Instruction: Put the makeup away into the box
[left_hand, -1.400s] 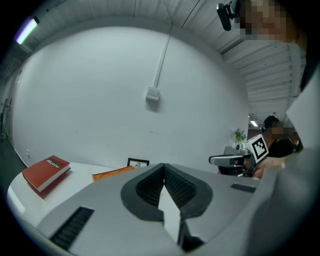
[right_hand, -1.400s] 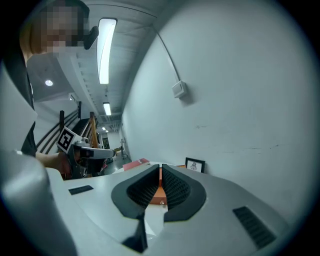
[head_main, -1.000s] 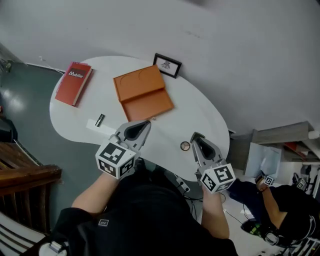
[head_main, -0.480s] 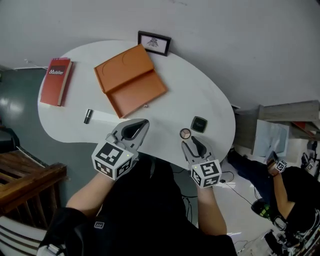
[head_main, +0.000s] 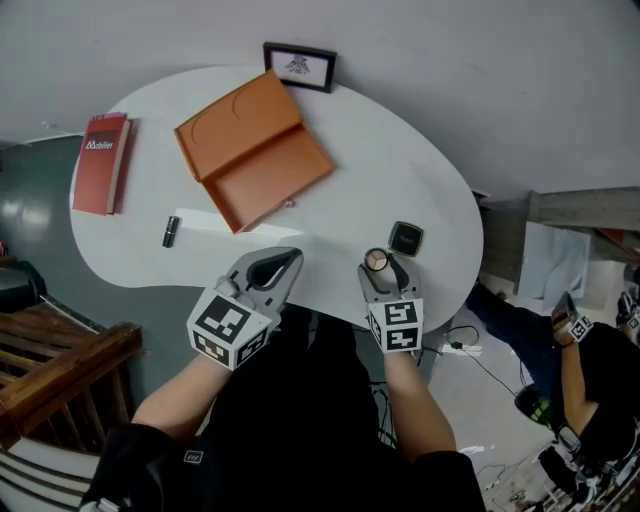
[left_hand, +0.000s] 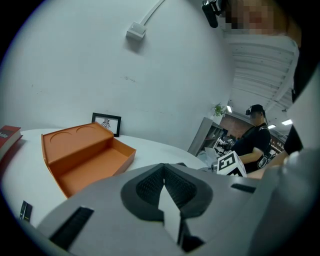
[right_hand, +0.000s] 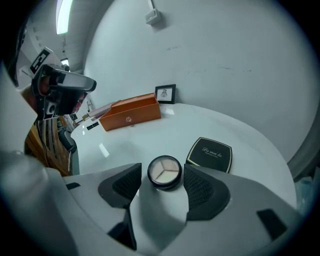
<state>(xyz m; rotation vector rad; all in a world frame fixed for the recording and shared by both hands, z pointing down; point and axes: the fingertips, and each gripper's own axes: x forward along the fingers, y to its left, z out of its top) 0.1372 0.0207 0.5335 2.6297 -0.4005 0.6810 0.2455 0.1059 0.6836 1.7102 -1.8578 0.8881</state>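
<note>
We look down on a white, rounded surface (head_main: 400, 190) set close against a plain pale grey wall (head_main: 470, 70). A small black picture frame (head_main: 299, 66) stands at its far edge by the wall. To the left the floor (head_main: 30, 215) is dark grey-green, with brown wooden furniture (head_main: 60, 365) on it. A white cable box (left_hand: 135, 31) sits high on the wall, and a strip light (right_hand: 62, 15) glows overhead.

This looks like an office or lab workspace with a few homely props. A rounded white table (head_main: 430, 200) stands against a bare white wall and bears a small framed picture (head_main: 299, 66) and a red book (head_main: 101, 162). Cables (head_main: 462, 349) trail over the grey floor, strip lights (left_hand: 288, 121) run along the ceiling, and a second person in black (left_hand: 255, 140) is nearby.
</note>
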